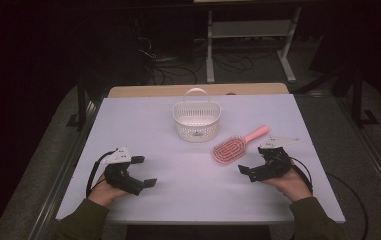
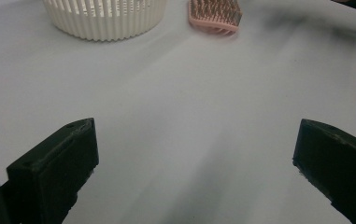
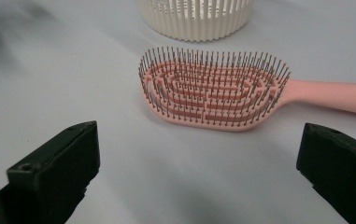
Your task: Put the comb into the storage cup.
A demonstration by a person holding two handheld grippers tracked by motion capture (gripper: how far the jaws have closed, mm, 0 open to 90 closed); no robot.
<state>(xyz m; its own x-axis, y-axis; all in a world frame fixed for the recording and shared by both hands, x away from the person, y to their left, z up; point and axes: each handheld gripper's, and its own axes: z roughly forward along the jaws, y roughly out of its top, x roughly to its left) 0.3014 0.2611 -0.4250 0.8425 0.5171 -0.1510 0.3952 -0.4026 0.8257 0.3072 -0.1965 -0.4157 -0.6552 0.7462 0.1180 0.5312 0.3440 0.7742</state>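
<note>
Hairbrush (image 1: 233, 147) — pink, bristles up — lies on the white table (image 1: 178, 190) just in front of the right gripper (image 1: 252, 167), near the white basket (image 1: 196, 120). Both grippers rest wide open and empty — the left gripper (image 1: 143, 171) well apart from the brush.

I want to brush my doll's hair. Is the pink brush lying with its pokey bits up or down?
Up. The pink brush lies flat on the table, bristles pointing upward, beside the basket.

Dim lab or recording workspace

A white-topped table (image 1: 143, 125) stands on grey carpet; at twelve o'clock loose cables (image 1: 178, 65) trail across the floor, and at one o'clock stands a metal-legged bench frame (image 1: 250, 35), its surroundings dark.
</note>
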